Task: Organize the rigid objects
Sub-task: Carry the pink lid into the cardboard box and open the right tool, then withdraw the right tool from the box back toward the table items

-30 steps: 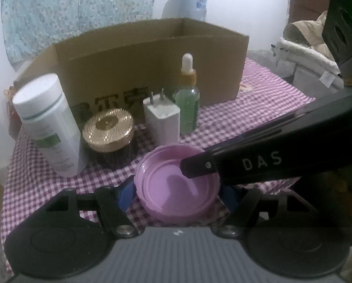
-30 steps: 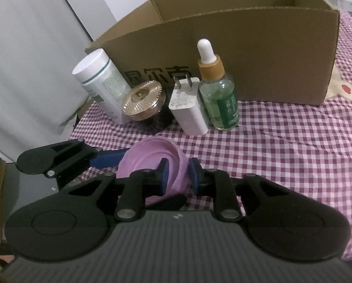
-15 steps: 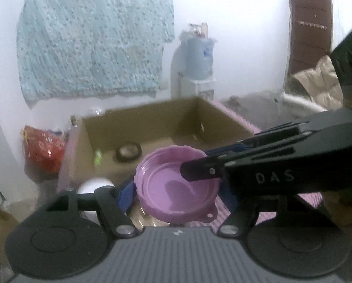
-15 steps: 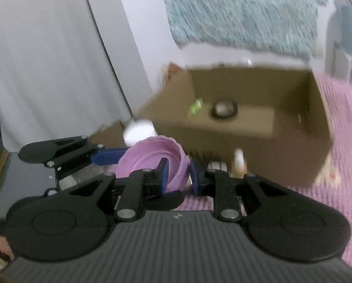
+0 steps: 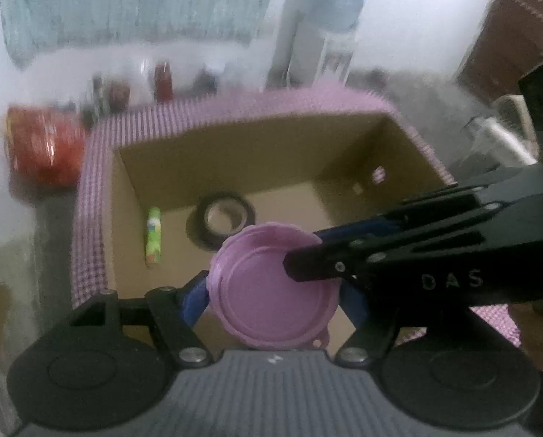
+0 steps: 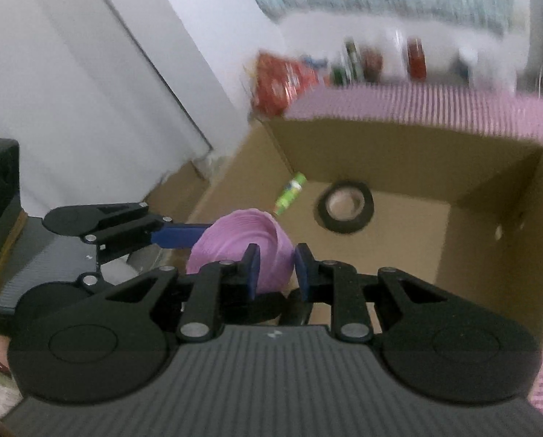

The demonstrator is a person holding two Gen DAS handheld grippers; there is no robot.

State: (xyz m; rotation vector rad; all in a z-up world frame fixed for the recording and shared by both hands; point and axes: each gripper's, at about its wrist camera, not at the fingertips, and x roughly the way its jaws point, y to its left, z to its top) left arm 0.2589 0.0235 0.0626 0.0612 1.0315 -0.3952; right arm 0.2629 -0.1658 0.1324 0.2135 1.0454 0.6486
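Pink lid (image 5: 275, 287) now above cardboard box (image 5: 235, 153)

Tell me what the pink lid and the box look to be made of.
Lid: probably moulded plastic, smooth with a dull sheen; ridged rings and a scalloped rim suggest it.
Box: corrugated cardboard, matte brown, with folded corners and punched holes in one wall.

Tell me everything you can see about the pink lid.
The pink lid is round, looks like plastic, with a scalloped raised rim, a smooth recessed inside and a small tab on its near edge. It is held in the air above the open cardboard box, tilted, its hollow side facing the left camera. The left gripper clamps it across its width, and the right gripper pinches its rim. Nothing else touches it.
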